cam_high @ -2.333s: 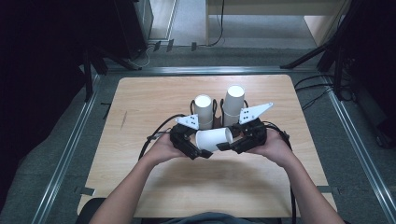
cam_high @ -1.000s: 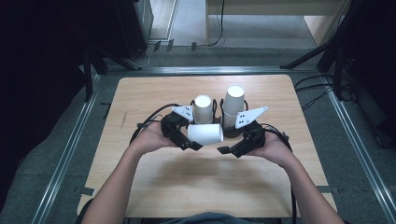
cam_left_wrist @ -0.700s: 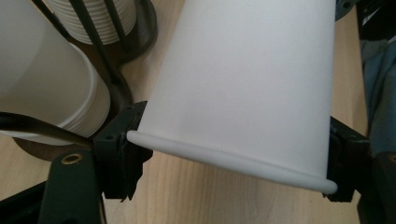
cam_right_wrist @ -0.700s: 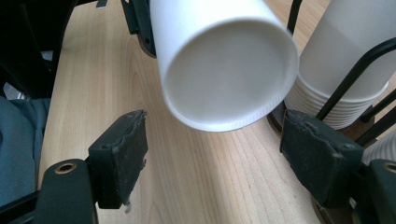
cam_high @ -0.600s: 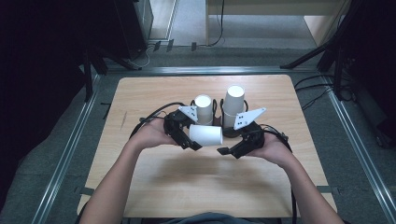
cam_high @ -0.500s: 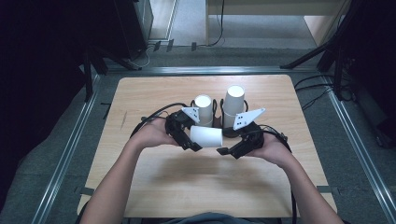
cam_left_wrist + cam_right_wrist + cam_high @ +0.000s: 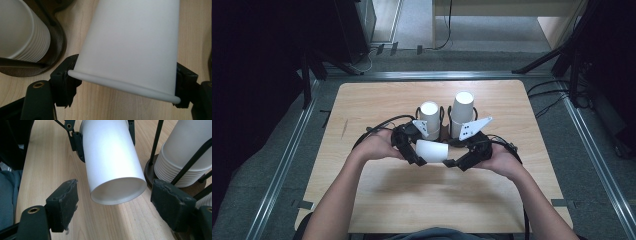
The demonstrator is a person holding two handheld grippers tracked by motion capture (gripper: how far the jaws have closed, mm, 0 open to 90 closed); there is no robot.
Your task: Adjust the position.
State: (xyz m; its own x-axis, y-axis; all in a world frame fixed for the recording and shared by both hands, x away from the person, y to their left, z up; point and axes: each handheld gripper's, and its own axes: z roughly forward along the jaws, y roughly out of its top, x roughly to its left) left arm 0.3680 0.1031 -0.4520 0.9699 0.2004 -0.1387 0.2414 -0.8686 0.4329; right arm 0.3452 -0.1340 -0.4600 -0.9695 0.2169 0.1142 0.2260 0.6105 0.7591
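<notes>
The right gripper [image 7: 113, 202] had just opened its jaws wide off the paper cup [image 7: 432, 151], leaving the left gripper [image 7: 122, 85] alone clamping it mid-table, handover apparently complete.

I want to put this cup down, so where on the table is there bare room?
Bare wood lies along the table's near edge below both hands, and down its left and right sides. The middle is crowded: two cup stacks in their holder, with the held cup and both grippers just before them.
</notes>
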